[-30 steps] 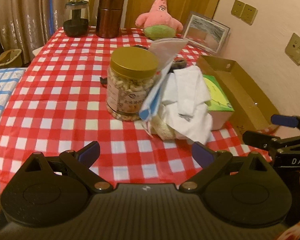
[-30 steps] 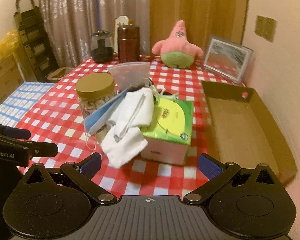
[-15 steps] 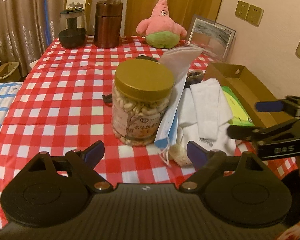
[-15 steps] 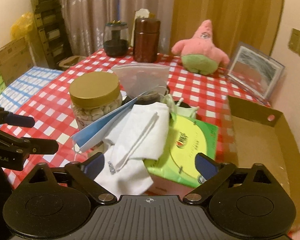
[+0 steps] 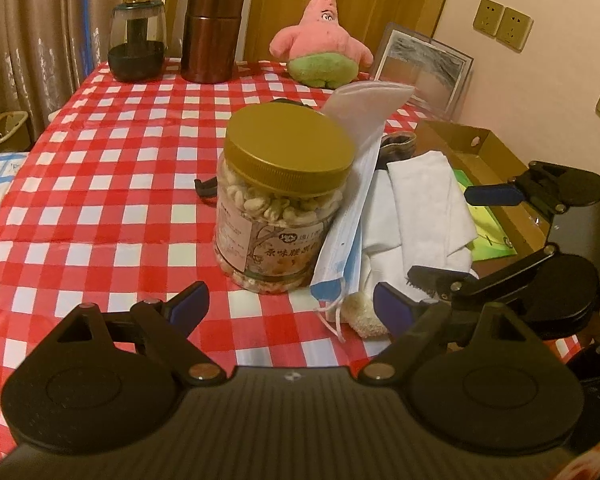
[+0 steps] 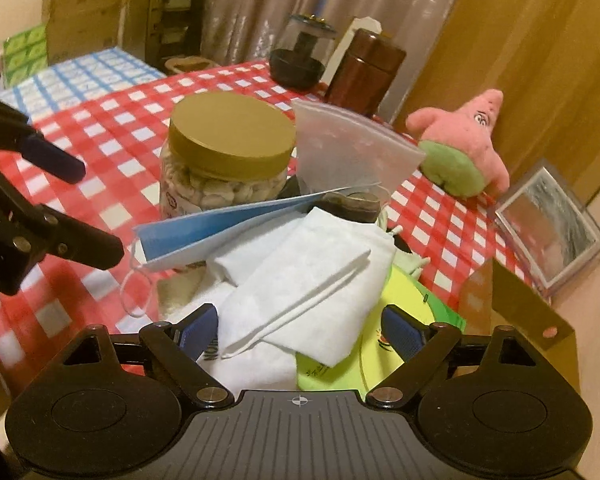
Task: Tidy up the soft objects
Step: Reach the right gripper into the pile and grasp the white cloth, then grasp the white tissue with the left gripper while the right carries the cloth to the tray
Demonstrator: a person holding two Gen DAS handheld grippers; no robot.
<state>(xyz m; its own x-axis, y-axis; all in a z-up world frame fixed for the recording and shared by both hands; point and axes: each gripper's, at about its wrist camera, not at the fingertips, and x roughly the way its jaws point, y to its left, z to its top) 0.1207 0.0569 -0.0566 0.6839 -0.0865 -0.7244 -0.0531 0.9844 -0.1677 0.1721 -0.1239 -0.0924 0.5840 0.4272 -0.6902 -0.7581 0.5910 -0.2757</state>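
Note:
A white folded cloth (image 6: pixel 300 280) lies on a pile over a green tissue box (image 6: pixel 404 344); it also shows in the left wrist view (image 5: pixel 424 204). A blue face mask (image 5: pixel 352 216) leans between the cloth and a gold-lidded nut jar (image 5: pixel 280 196). A pink starfish plush (image 5: pixel 324 52) sits at the table's far end. My right gripper (image 6: pixel 300 330) is open, its fingers on either side of the cloth's near end. My left gripper (image 5: pixel 290 306) is open and empty just before the jar.
An open cardboard box (image 5: pixel 484 160) lies at the right, with a framed picture (image 5: pixel 424 64) behind it. A brown canister (image 5: pixel 212 36) and a glass jar (image 5: pixel 138 40) stand at the back. A clear zip bag (image 6: pixel 348 152) stands behind the pile.
Both grippers have moved forward toward the pile. The right gripper has come down so its open fingers now flank the white cloth, and it has swung left.

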